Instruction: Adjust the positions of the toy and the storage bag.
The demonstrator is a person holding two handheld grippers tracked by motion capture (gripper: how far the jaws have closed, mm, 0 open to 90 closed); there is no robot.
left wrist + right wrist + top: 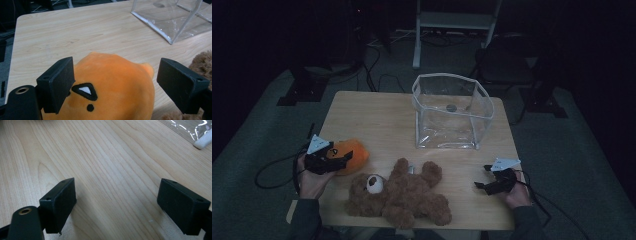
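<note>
Setting: a dim room; a light wooden table (377, 117) fills the middle of the high view, with dark floor and cables around it.

Left gripper (343, 157): lower left of the high view, held in a person's hand. In the left gripper view its jaws stand wide apart, one on each side of the orange plush toy (110, 85); the left jaw sits against the toy's flank, the right jaw stands clear of it.

Orange plush toy: lower left of the table in the high view, just beside the brown teddy bear (404, 195). Its face has a black triangle with a white centre and a small black dot beneath.

Brown teddy bear: lies on its back along the bottom centre of the high view, limbs spread.

Right gripper (481, 176): lower right of the high view, in the other hand. In the right gripper view its jaws are wide apart over bare wood, holding nothing.

Clear plastic bag (452, 112): upper centre of the table, standing open, white-edged.

Writing: I can read no brand or label anywhere.
</note>
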